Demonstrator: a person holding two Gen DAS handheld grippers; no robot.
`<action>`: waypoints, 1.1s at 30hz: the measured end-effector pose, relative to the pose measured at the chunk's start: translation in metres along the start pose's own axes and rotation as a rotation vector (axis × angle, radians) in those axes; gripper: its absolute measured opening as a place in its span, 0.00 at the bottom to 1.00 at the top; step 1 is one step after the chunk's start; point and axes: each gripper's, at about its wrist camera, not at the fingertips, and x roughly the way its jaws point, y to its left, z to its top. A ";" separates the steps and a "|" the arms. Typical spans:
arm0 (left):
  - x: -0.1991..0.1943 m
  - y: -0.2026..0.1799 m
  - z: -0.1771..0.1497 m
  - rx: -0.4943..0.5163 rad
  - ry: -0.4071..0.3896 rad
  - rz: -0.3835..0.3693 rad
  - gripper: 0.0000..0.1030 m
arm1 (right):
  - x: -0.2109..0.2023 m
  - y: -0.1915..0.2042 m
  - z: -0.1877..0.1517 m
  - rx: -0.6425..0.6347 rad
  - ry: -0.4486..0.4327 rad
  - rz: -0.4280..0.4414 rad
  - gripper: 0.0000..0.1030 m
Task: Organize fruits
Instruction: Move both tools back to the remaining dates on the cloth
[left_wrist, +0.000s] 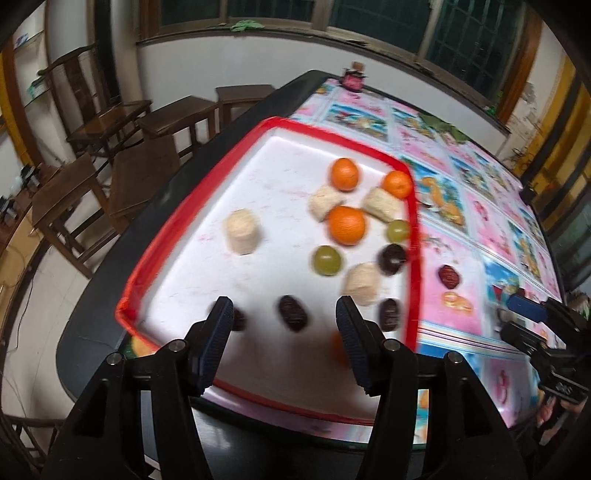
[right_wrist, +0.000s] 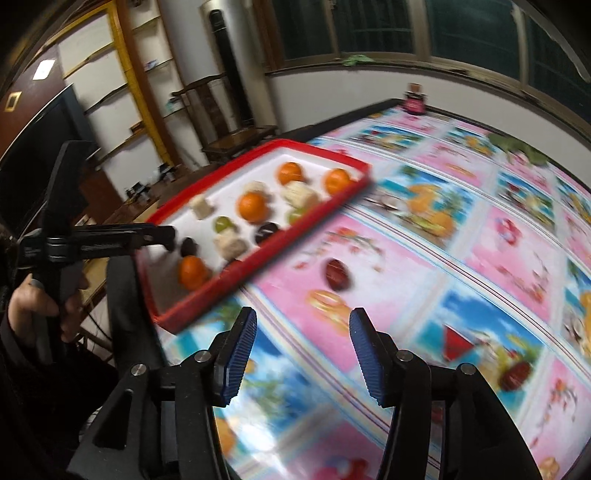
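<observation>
Dark windows and a white wall close off the room behind a desk (right_wrist: 461, 236) covered with a glossy pink and blue fruit-print cloth. Wooden chairs (left_wrist: 110, 122) stand off its far left side. At the desk's left part lies a white tray (left_wrist: 258, 155) with a red rim, holding the sorted fruit: 3 oranges (left_wrist: 347, 225) grouped toward its far right corner, a 4th orange (right_wrist: 192, 272) near the front rim, 2 green grapes (left_wrist: 326, 260), several pale cut chunks (left_wrist: 242, 231) and dark dates (left_wrist: 292, 312). 1 more date (right_wrist: 336, 274) lies alone on the cloth, just outside the tray's right rim.

Hovering over the tray's near edge, the left claw (left_wrist: 284, 321) has its jaws parted with nothing between the pads; a date on the tray floor shows through the gap. Over the bare cloth nearer than the loose date, the right claw (right_wrist: 303, 332) also stands parted and empty. A person's hand (right_wrist: 40, 306) grips the left claw's handle at the left edge of the right wrist view.
</observation>
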 end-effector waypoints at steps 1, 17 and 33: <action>-0.001 -0.005 0.001 0.010 -0.002 -0.009 0.55 | -0.002 -0.006 -0.001 0.010 0.000 -0.008 0.52; -0.003 -0.060 0.000 0.124 0.030 -0.087 0.55 | 0.020 -0.013 0.010 0.030 0.012 -0.001 0.51; -0.004 -0.070 0.003 0.141 0.030 -0.108 0.55 | 0.023 -0.008 0.019 0.036 -0.006 -0.073 0.50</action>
